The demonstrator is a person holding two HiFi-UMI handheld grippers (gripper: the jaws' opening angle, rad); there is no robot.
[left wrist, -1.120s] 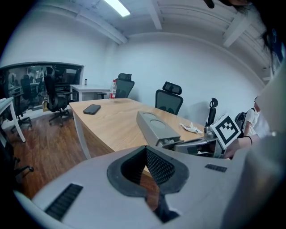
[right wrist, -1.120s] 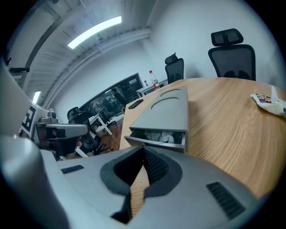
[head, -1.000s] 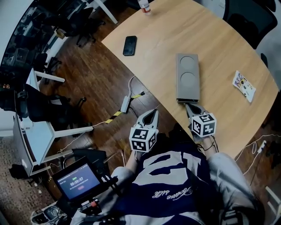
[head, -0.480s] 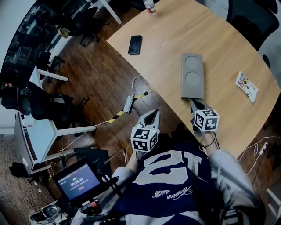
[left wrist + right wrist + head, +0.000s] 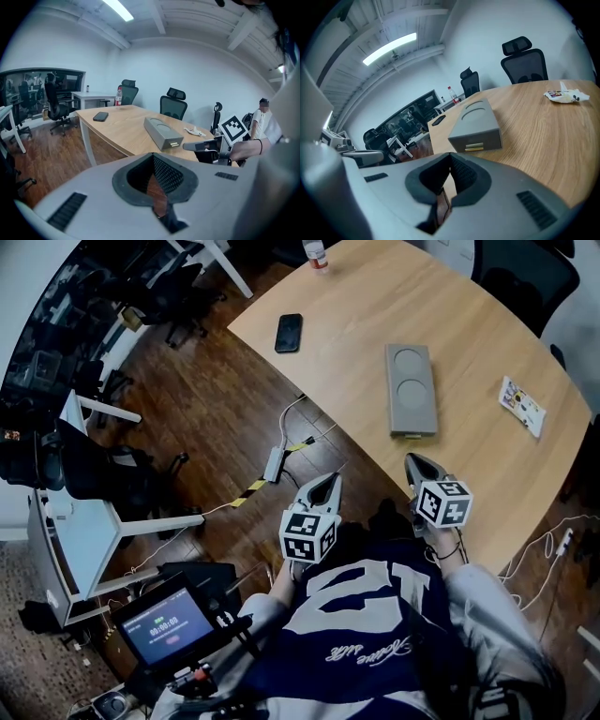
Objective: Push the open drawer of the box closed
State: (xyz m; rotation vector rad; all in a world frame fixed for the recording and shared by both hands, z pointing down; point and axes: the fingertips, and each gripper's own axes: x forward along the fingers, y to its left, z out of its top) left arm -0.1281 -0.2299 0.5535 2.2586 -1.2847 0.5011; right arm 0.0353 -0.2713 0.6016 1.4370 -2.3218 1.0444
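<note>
Right gripper [image 5: 415,463], jaws together and empty, sits at the counter [image 5: 375,296] edge, bare wood between it and the grey box [image 5: 411,390], drawer [image 5: 477,143] flush. Left gripper [image 5: 327,481], likewise pressed together, hovers off-counter.

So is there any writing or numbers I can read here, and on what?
"00:00:08", as best it reads, on the screen.
"12", seemingly, in large figures partly folded, on the shirt; the script line under it is too blurred to read.
Packet: print too small to read.
Bottle: label too small to read.
</note>
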